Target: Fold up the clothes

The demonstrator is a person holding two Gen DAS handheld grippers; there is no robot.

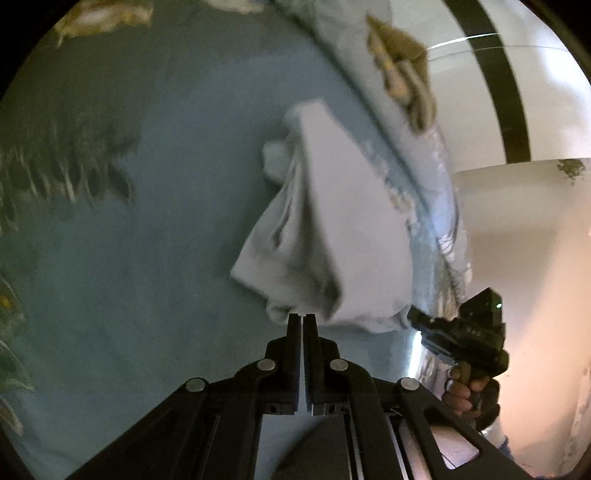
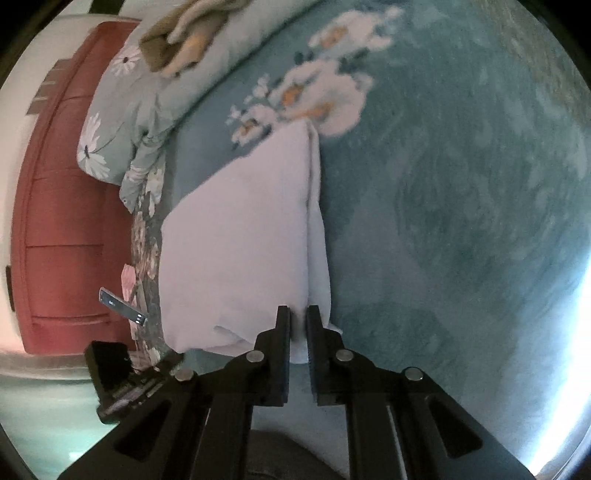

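A: We have both tongs on the white garment (image 1: 332,229), which lies on the blue floral bedspread (image 1: 147,221), near the edge of the bed

B: Where is the left gripper (image 1: 303,317) on it?

A: At the near hem. Its 2 fingers stand pressed together with no gap showing between the tips, and a bunched fold of the cloth sits right at those tips. We read it as pinching the hem, though the cloth between the pads is too thin to make out clearly

B: And the right gripper (image 2: 298,312)?

A: Also at the near edge, seen from its own camera. A narrow slit remains between its fingers, and a strip of the white cloth fills that slit, so it is clamped on the fabric. The garment (image 2: 236,236) runs away from the tips toward the white flower print on the bedspread (image 2: 461,221), with 1 long fold line up its right side

B: How do the 2 grips sit relative to each other?

A: In the left view, the right gripper (image 1: 410,314) and the hand (image 1: 465,391) holding it show at the garment's near right corner, while the left one holds the near left part. A brown cloth (image 2: 184,33) lies on the pillow (image 2: 122,122), well apart from the tongs
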